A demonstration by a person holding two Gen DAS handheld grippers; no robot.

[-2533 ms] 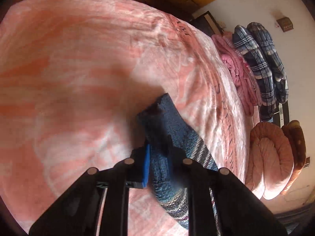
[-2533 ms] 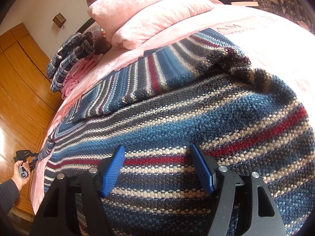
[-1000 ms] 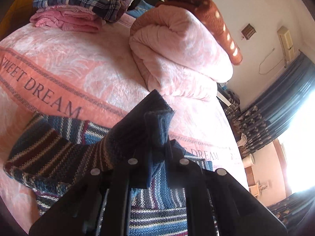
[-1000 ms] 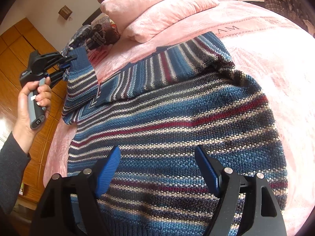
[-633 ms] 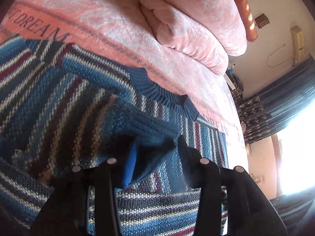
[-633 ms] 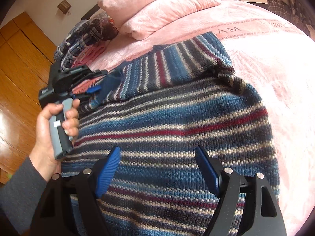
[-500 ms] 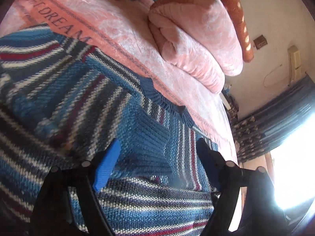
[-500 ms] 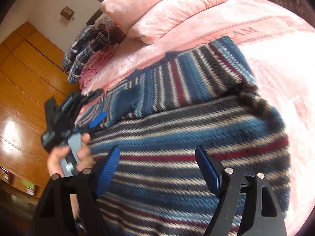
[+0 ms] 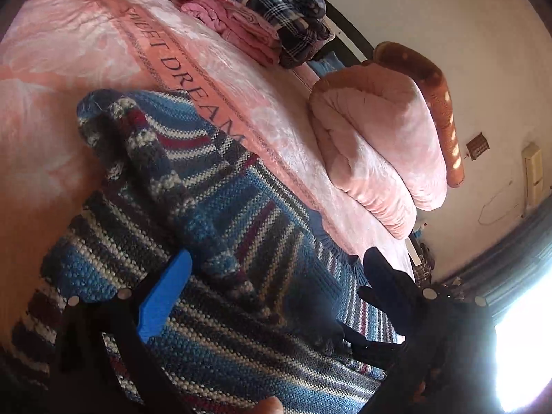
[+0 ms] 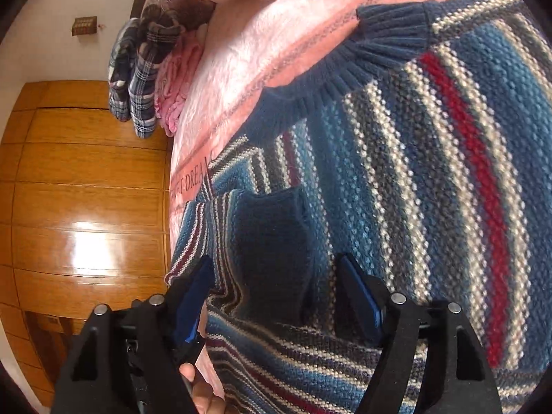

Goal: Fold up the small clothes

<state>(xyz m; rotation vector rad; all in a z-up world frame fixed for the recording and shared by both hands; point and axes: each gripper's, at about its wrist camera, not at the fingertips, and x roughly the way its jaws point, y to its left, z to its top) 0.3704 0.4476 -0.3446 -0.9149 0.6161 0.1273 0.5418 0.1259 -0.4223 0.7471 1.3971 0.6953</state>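
Striped knit sweater (image 9: 241, 241) lies spread on the pink bedspread (image 9: 69, 62), one sleeve folded across its body. Left gripper (image 9: 276, 276) hovers wide open above it, holding nothing. Right gripper (image 10: 276, 276) stands open astride the dark sleeve cuff (image 10: 272, 241), unclamped.

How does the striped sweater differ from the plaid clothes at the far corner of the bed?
The sweater is a chunky knit in blue, white and red stripes; the plaid clothes are thin checked cloth in dark blue and white. The sweater lies spread out, one sleeve folded across it; the plaid clothes are already folded into a stack, on a pink garment. Both rest on the same pink bedspread.
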